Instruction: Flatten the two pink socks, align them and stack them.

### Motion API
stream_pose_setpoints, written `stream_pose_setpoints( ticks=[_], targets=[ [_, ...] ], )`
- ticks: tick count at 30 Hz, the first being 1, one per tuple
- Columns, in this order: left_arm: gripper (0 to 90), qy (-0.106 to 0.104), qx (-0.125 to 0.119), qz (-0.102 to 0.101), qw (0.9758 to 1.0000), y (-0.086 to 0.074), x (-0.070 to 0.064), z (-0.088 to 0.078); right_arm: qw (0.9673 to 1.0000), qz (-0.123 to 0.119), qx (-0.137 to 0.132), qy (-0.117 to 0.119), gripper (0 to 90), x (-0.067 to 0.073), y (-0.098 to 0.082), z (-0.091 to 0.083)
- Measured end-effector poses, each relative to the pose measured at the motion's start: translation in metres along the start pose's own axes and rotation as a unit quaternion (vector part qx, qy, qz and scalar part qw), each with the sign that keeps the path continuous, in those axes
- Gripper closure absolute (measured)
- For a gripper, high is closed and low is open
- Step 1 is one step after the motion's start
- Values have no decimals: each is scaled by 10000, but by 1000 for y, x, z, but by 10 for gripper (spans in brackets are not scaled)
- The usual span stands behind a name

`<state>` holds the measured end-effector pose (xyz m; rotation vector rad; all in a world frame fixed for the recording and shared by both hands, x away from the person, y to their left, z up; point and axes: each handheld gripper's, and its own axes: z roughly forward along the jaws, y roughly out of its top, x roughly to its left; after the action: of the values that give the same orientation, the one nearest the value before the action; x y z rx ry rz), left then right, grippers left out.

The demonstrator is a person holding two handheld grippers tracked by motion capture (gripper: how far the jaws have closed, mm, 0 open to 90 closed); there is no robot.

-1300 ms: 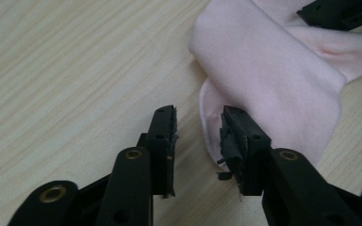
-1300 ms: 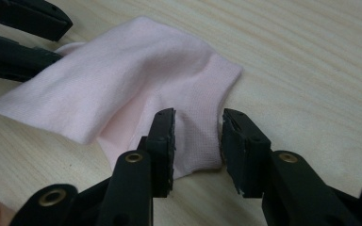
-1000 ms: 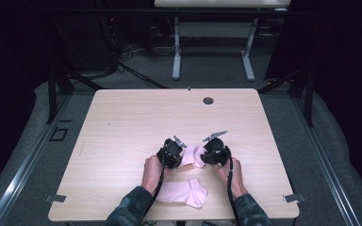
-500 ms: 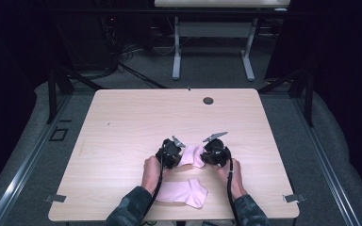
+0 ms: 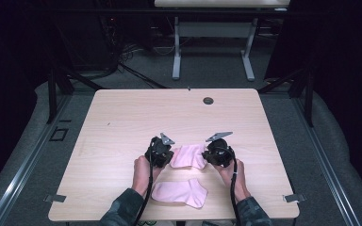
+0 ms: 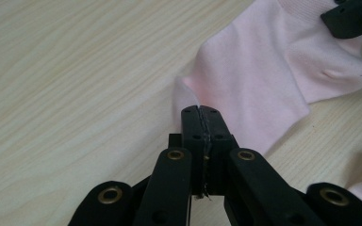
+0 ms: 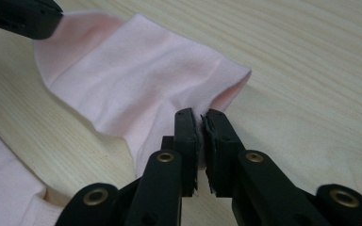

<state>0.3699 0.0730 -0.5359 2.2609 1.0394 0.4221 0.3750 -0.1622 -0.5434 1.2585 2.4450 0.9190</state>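
Wood table (image 5: 122, 122): L gripper (image 5: 160, 151) & R gripper (image 5: 218, 153) both pinch far sock (image 5: 188, 157); 2nd sock (image 5: 179, 192) near edge.

Light wooden table (image 5: 122, 127), two pink socks (image 5: 188, 156) (image 5: 179, 192) lying near its front edge

Both forearms are extended from the near edge. The left gripper (image 5: 160, 150) is held low at centre, jaws pressed together on an edge of the pink sock (image 5: 188, 156). The right gripper (image 5: 218, 151) is held to its right, jaws pinched on the sock's opposite edge.
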Motion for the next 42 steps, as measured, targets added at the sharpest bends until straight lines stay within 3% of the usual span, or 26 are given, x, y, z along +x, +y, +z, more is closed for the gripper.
stream_pose_setpoints(
  ticks=[12, 19, 25, 28, 33, 37, 42],
  targets=[
    [900, 99, -175, -145, 9997, -12, 13, -12, 10000, 4, -56, 55, 840, 2, -2, -8],
    [900, 99, -310, -205, 9993, -17, 16, -29, 9998, -28, -190, 96, 841, 5, -1, -24],
    [900, 20, -460, -314, 9984, -25, 16, -52, 9995, -115, -228, 173, 840, 16, -1, -42],
    [900, -77, -518, -412, 9978, -33, 13, -65, 9995, -219, -124, 211, 840, 25, -3, -49],
    [900, -394, -606, -622, 9954, -51, 10, -80, 9984, -390, 85, 388, 839, 40, -13, -58],
    [900, -520, -607, -658, 9946, -63, 4, -87, 9977, -390, 129, 543, 839, 50, -23, -65],
    [900, -525, -533, -622, 9953, -81, -6, -91, 9968, -369, 172, 687, 838, 57, -36, -67]
  ],
)
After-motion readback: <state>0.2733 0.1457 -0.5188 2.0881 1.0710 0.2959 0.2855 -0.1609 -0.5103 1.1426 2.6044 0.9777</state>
